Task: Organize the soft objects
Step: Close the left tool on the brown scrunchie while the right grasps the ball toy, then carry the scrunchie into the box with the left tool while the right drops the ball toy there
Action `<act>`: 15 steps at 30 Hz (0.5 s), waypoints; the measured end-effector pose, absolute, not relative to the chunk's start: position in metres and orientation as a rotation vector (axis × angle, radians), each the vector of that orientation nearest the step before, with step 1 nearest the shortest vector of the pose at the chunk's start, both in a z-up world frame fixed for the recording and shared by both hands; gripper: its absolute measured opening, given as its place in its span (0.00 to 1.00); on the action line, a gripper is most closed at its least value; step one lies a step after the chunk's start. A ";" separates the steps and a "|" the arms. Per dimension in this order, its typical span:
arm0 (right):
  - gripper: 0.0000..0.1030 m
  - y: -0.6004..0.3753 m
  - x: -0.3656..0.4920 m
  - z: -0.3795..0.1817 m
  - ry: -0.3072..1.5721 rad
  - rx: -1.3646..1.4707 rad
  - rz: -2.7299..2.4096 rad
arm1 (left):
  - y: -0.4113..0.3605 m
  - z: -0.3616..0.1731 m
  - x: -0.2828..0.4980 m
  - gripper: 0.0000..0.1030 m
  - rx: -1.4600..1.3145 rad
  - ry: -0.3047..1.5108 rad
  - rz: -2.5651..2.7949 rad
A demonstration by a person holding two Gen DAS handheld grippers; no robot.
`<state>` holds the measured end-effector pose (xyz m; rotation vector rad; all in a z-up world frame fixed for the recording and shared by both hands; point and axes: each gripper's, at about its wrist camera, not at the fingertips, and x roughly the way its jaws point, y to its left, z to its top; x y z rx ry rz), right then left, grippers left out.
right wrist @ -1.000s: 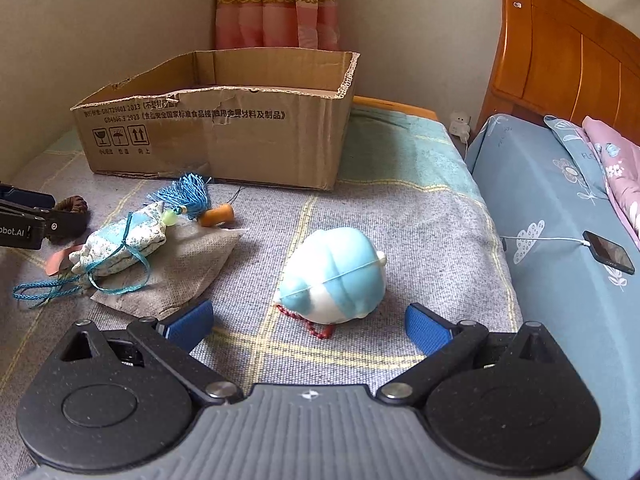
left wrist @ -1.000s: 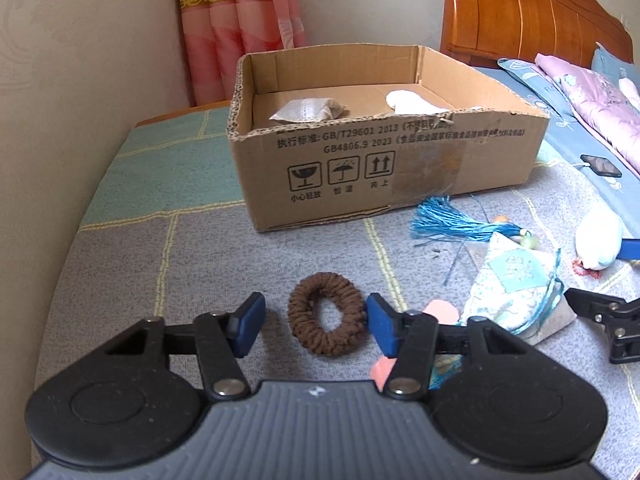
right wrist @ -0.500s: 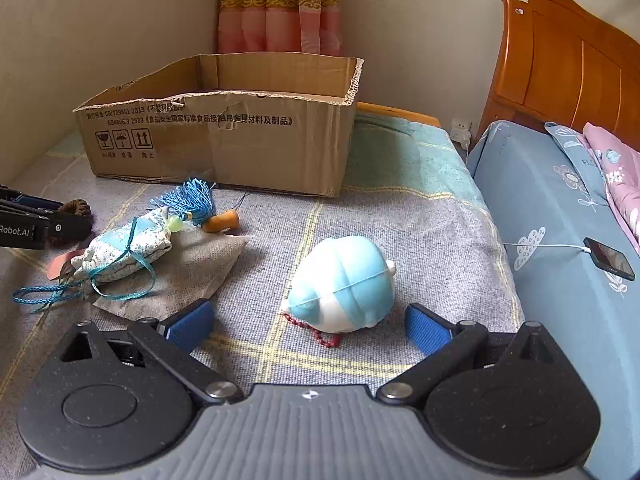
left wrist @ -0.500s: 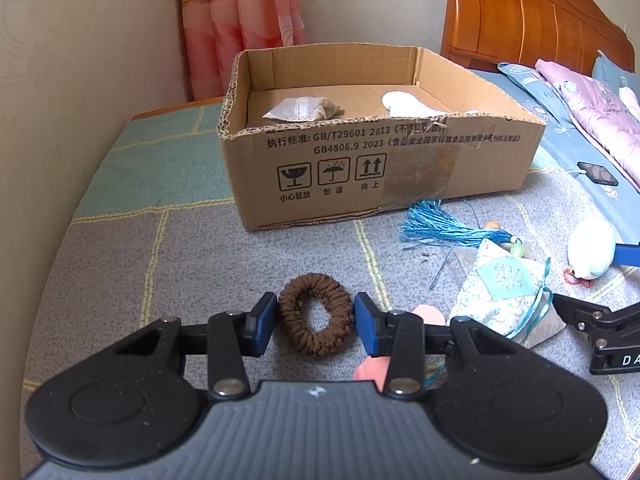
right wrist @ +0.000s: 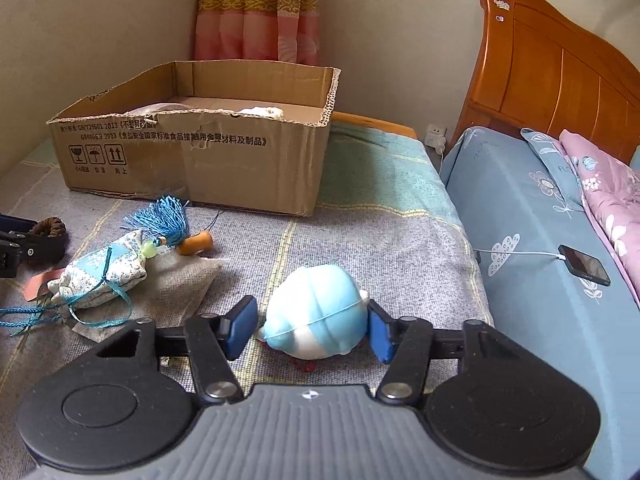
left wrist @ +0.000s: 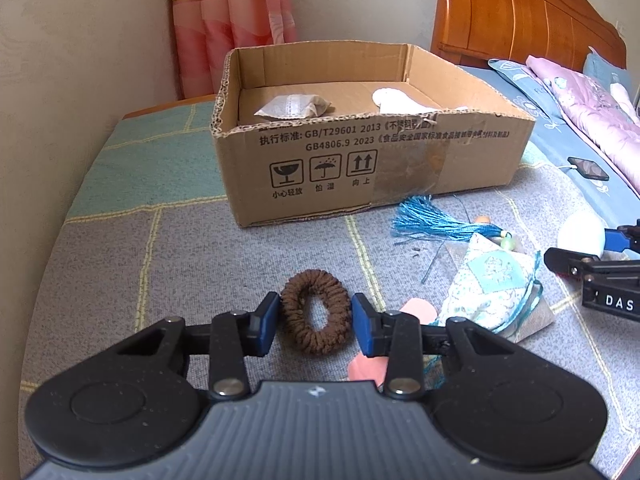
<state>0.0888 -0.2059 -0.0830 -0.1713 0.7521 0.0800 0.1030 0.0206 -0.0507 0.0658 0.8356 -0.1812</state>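
A brown knitted hair scrunchie (left wrist: 315,318) sits between the blue pads of my left gripper (left wrist: 315,322), which has closed on both its sides. A blue and white shell-shaped soft toy (right wrist: 316,312) sits between the pads of my right gripper (right wrist: 312,328), which press it on both sides. An open cardboard box (left wrist: 372,160) stands behind, holding a beige sachet (left wrist: 294,106) and a white soft item (left wrist: 394,98). A patterned sachet with a blue tassel (left wrist: 492,280) lies between the grippers; it also shows in the right wrist view (right wrist: 106,276).
A beige cloth pouch (right wrist: 180,280) lies under the patterned sachet. A pink paper piece (left wrist: 368,364) lies by my left gripper. A phone on a cable (right wrist: 584,270) lies on the blue bed beside the blanket-covered surface (right wrist: 400,240). A wooden headboard (right wrist: 560,80) stands at the right.
Both grippers have moved forward and closed: the left onto the scrunchie, the right onto the shell toy. Both views have risen slightly relative to the box.
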 end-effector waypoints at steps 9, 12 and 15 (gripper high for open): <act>0.55 -0.202 0.080 -0.072 0.735 -0.177 0.101 | 0.023 -0.042 0.098 0.30 0.097 0.840 -0.230; 0.55 -0.200 0.074 -0.065 0.722 -0.181 0.121 | 0.026 -0.034 0.096 0.30 0.099 0.832 -0.257; 0.55 -0.200 0.069 -0.057 0.714 -0.186 0.143 | 0.029 -0.024 0.094 0.30 0.085 0.826 -0.288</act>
